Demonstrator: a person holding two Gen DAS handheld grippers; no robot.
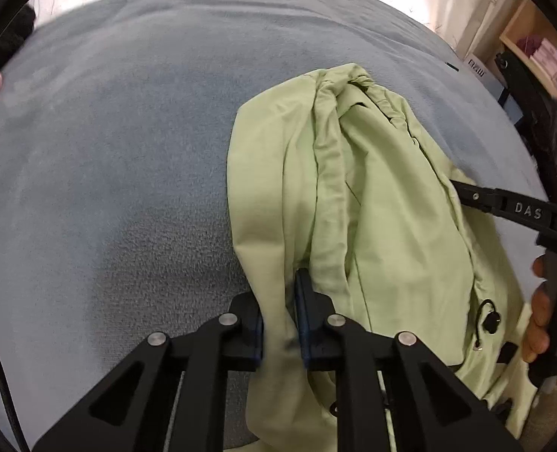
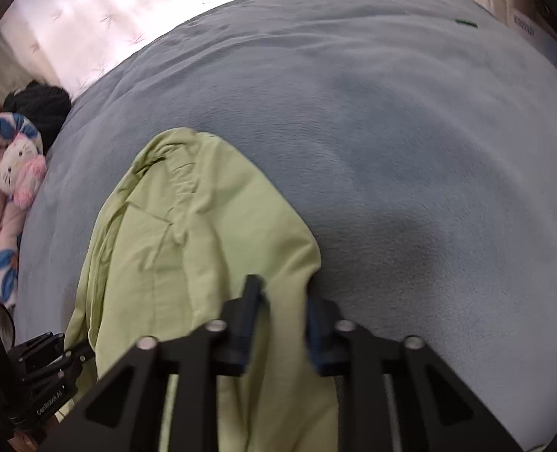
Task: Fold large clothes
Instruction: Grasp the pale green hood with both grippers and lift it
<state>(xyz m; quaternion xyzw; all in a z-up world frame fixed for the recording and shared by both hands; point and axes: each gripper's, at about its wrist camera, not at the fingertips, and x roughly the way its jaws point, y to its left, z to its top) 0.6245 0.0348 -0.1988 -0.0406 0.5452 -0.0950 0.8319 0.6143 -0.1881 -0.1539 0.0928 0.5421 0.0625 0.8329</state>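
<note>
**Both fingers pinch the near end of the green garment; its length runs away from you**

The bed, covered in a grey-blue fleece blanket, carries everything, and most of it lies bare to either side of the work. On it the light green garment sits in a loose, bunched heap, a jacket by the look of its cord toggle. Its long axis runs from your fingers straight out across the bed, the far end gathered into a rumpled knot. All of the cloth lies ahead of both fingers, nothing behind them.

Your left gripper is clenched on a vertical fold at the garment's near left edge, cloth squeezed between the two fingers. Your right gripper is likewise clamped on a band of green fabric at the near right edge. The left wrist view shows the right gripper's fingers reaching into the cloth from the side. Both hands are equally near, each at its own corner of the same end.

The next move likely depends on this: with both near corners held, the garment would have to be lifted and spread, since its bulk is still crumpled.

No containers are in play. A plush toy lies off the bed's left edge.
</note>
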